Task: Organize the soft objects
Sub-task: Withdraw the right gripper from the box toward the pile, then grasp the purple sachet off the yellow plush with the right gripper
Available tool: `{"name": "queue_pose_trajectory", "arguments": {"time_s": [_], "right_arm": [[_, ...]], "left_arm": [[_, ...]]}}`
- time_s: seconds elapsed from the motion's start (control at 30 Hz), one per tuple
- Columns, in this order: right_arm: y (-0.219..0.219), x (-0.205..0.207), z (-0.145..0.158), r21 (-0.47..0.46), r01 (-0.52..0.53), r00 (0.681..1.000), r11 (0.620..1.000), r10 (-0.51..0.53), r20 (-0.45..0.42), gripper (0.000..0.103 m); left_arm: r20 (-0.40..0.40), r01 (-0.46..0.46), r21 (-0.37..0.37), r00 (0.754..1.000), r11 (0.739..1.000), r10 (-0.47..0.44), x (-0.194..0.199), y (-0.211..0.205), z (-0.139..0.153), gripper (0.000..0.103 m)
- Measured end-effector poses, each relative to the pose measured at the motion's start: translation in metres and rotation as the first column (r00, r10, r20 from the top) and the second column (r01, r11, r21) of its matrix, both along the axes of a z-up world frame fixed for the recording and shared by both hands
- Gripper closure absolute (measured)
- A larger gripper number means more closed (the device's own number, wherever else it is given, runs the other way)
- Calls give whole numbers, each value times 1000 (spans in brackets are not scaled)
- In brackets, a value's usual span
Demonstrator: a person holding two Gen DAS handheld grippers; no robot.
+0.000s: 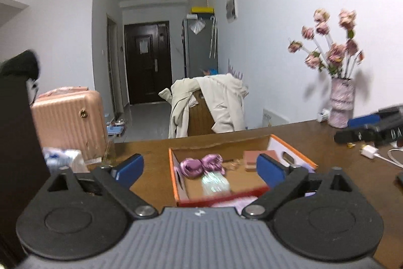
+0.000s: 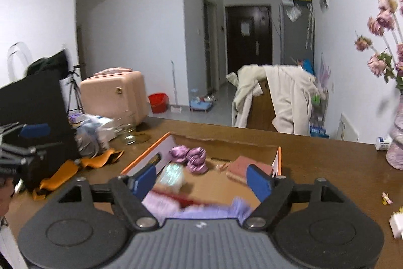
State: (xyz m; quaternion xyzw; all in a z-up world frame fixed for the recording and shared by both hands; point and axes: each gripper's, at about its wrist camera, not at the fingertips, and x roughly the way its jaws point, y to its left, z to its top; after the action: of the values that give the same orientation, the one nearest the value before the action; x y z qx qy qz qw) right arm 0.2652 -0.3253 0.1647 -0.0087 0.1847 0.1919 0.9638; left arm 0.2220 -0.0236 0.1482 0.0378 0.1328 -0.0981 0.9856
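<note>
Both grippers' fingers [image 1: 269, 169] [image 2: 259, 182] spread wide, empty; box [image 1: 289, 150] holds two purple bundles [image 1: 201, 164].

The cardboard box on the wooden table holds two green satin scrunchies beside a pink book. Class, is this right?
One detail is wrong: the satin scrunchies are purple, not green. They do lie in the cardboard box on the wooden table, beside the pink book, as the left wrist view shows.

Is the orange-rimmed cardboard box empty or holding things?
Holding things: the cardboard box contains purple fabric bundles, a shiny packet and a pinkish block.
</note>
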Motion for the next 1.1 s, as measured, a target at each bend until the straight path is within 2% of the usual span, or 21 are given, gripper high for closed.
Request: {"name": "queue_pose_trajectory", "arguments": {"time_s": [0.1, 0.17, 0.3, 0.43, 0.5, 0.67, 0.8, 0.93, 1.1], "right_arm": [[3, -59, -32, -50, 25, 998, 998, -21, 67, 17], [5, -92, -55, -52, 56, 995, 997, -52, 82, 17], [-1, -139, -96, 36, 87, 995, 996, -89, 45, 17], [1, -177, -127, 18, 145, 989, 989, -145, 24, 17], [-2, -188, -134, 17, 138, 990, 990, -138, 20, 17], [-12, -198, -138, 60, 142, 989, 988, -143, 21, 17], [-22, -192, -136, 92, 171, 985, 981, -174, 19, 17], [-35, -176, -130, 133, 186, 981, 973, -191, 21, 17], [-54, -135, -119, 154, 208, 978, 966, -209, -6, 18]], "left_arm": [[-7, -18, -31, 1000, 999, 18, -46, -2, -25, 3], [-13, -31, -61, 999, 998, 31, -76, -1, -40, 2], [-54, -58, -138, 997, 989, 51, -114, 5, -62, 1], [-58, -87, -86, 995, 993, 82, -132, -1, -73, 1], [-63, -77, -94, 995, 993, 71, -137, -5, -76, 1], [-76, -44, -90, 996, 995, 37, -141, -20, -82, 1], [-94, -22, -101, 996, 995, 12, -129, -32, -82, 1], [-131, -14, -113, 991, 993, -1, -95, -51, -84, 1], [-158, 29, -166, 986, 986, -55, -47, -82, -84, 2]]}}
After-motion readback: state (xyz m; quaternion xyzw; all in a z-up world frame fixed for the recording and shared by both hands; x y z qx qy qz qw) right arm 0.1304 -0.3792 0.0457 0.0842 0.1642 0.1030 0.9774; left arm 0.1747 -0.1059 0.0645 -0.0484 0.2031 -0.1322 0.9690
